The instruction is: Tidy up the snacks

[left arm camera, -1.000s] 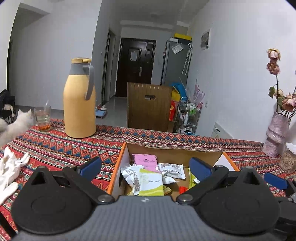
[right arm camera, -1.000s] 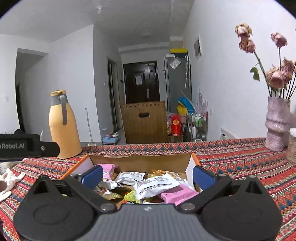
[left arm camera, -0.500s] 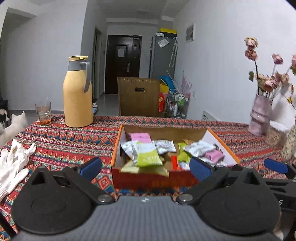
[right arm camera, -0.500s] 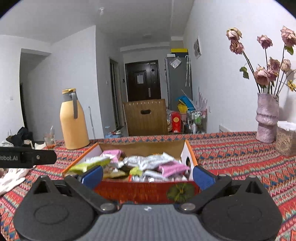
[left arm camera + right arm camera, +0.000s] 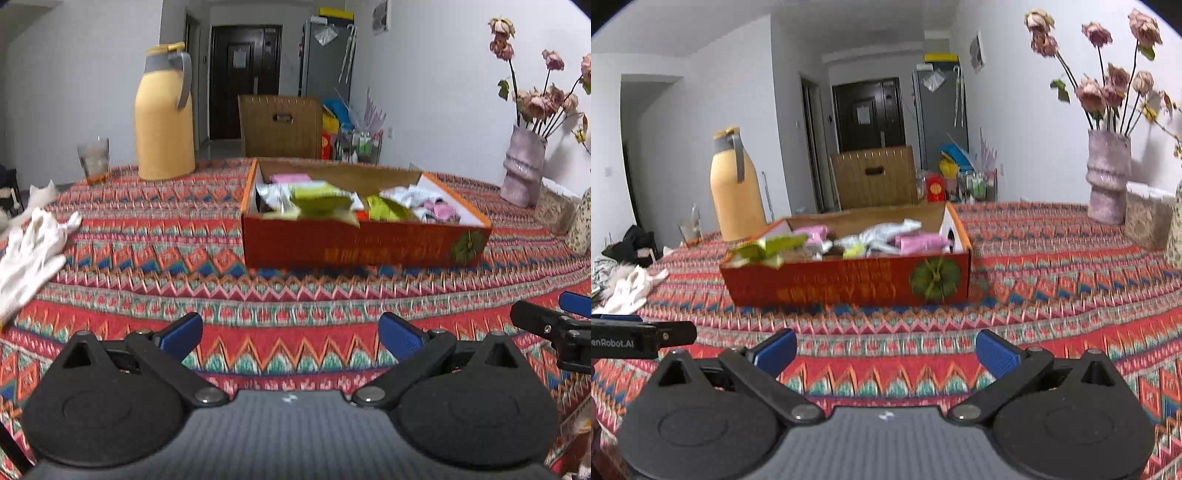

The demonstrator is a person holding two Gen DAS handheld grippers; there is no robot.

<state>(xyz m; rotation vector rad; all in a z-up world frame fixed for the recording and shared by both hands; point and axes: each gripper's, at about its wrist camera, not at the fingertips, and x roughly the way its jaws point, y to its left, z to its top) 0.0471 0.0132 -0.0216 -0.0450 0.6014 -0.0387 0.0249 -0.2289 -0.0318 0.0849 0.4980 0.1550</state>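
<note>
A red cardboard box [image 5: 365,247] full of mixed snack packets [image 5: 325,201] is sitting on the patterned bench [image 5: 280,295], well ahead of both grippers. The left gripper [image 5: 290,334] and the right gripper [image 5: 886,350] are hovering over the cloth, blue-padded jaws spread wide, gripping nothing. A yellow thermos [image 5: 164,114] is standing beyond the box.

White walls, a dark door [image 5: 243,77] down the hall, a patterned tablecloth [image 5: 295,291].

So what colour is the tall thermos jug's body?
Yellow thermos jug, grey handle; clearest in the left wrist view.
</note>
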